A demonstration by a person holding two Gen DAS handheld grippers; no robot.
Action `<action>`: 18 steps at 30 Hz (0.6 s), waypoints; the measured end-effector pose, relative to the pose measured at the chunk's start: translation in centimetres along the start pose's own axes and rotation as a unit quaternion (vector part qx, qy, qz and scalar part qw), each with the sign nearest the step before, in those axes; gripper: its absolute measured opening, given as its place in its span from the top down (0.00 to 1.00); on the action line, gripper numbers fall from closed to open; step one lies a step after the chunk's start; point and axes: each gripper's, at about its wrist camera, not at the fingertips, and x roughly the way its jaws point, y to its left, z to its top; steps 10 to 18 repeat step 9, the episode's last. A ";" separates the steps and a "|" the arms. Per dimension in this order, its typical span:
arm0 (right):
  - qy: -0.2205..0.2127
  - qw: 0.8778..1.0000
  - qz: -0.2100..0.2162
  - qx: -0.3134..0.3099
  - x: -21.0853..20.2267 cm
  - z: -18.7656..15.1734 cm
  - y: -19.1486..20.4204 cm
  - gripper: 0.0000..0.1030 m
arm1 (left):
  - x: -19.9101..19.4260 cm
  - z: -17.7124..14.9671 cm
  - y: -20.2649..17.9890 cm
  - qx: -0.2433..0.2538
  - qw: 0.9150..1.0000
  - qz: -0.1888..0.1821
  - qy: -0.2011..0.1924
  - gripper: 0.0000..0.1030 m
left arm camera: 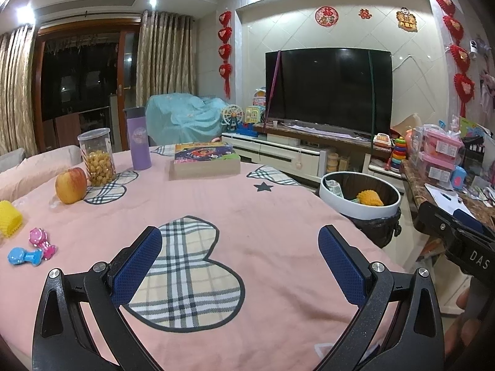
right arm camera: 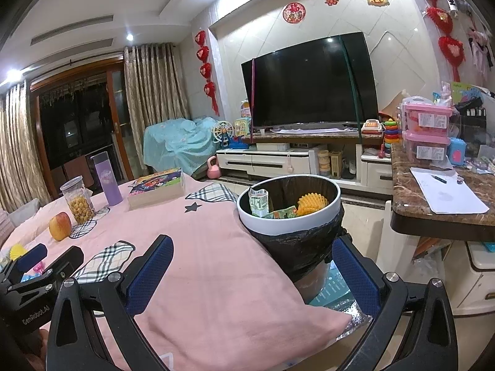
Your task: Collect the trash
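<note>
Both the left tongs (left arm camera: 239, 266) and the right tongs (right arm camera: 252, 273) are spread wide with nothing in them, over the pink worktop (left arm camera: 263, 216). The trash bin (right arm camera: 290, 219), at one o'clock from the right tongs, holds yellow foam netting (right arm camera: 311, 204) and wrappers (right arm camera: 258, 204).

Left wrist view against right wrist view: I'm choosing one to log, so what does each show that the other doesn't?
Only the left wrist view shows the pink toy and blue toy clearly. Only the right shows the pink kettlebell and the paper with a pen. Both show the trash bin, apple and both open, empty claws: left claw, right claw.
</note>
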 end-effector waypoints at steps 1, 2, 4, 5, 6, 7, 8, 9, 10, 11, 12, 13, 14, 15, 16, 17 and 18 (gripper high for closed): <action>0.002 1.000 0.000 0.001 0.1 0.0 -0.1 0.00 | 0.0 0.0 0.0 0.000 1.000 -0.001 0.000 0.00; 0.003 1.000 0.001 0.001 0.2 0.0 -0.1 0.00 | 0.1 0.0 0.0 0.001 1.000 -0.001 0.001 0.00; 0.005 1.000 0.001 0.001 0.3 -0.1 -0.1 0.00 | 0.2 -0.1 0.1 0.000 1.000 -0.001 0.002 0.00; 0.007 1.000 0.002 0.001 0.4 -0.1 -0.1 0.00 | 0.2 -0.1 0.1 -0.001 1.000 -0.001 0.003 0.00; 0.008 1.000 0.003 0.001 0.5 -0.1 -0.1 0.00 | 0.3 -0.2 0.2 -0.002 1.000 -0.001 0.005 0.00; 0.010 1.000 0.004 0.002 0.6 -0.1 -0.1 0.00 | 0.3 -0.2 0.2 -0.003 1.000 -0.002 0.006 0.00; 0.012 1.000 0.005 0.002 0.7 -0.1 -0.1 0.00 | 0.4 -0.3 0.3 -0.004 1.000 -0.003 0.008 0.00; 0.014 1.000 0.005 0.002 0.8 0.0 -0.1 0.00 | 0.5 -0.3 0.4 -0.005 1.000 -0.004 0.010 0.00; 0.014 1.000 0.005 0.002 0.8 0.0 -0.1 0.00 | 0.5 -0.3 0.4 -0.005 1.000 -0.004 0.010 0.00; 0.014 1.000 0.005 0.002 0.8 0.0 -0.1 0.00 | 0.5 -0.3 0.4 -0.005 1.000 -0.004 0.010 0.00; 0.014 1.000 0.005 0.002 0.8 0.0 -0.1 0.00 | 0.5 -0.3 0.4 -0.005 1.000 -0.004 0.010 0.00; 0.014 1.000 0.005 0.002 0.8 0.0 -0.1 0.00 | 0.5 -0.3 0.4 -0.005 1.000 -0.004 0.010 0.00; 0.014 1.000 0.005 0.002 0.8 0.0 -0.1 0.00 | 0.5 -0.3 0.4 -0.005 1.000 -0.004 0.010 0.00; 0.014 1.000 0.005 0.002 0.8 0.0 -0.1 0.00 | 0.5 -0.3 0.4 -0.005 1.000 -0.004 0.010 0.00; 0.014 1.000 0.005 0.002 0.8 0.0 -0.1 0.00 | 0.5 -0.3 0.4 -0.005 1.000 -0.004 0.010 0.00; 0.014 1.000 0.005 0.002 0.8 0.0 -0.1 0.00 | 0.5 -0.3 0.4 -0.005 1.000 -0.004 0.010 0.00; 0.014 1.000 0.005 0.002 0.8 0.0 -0.1 0.00 | 0.5 -0.3 0.4 -0.005 1.000 -0.004 0.010 0.00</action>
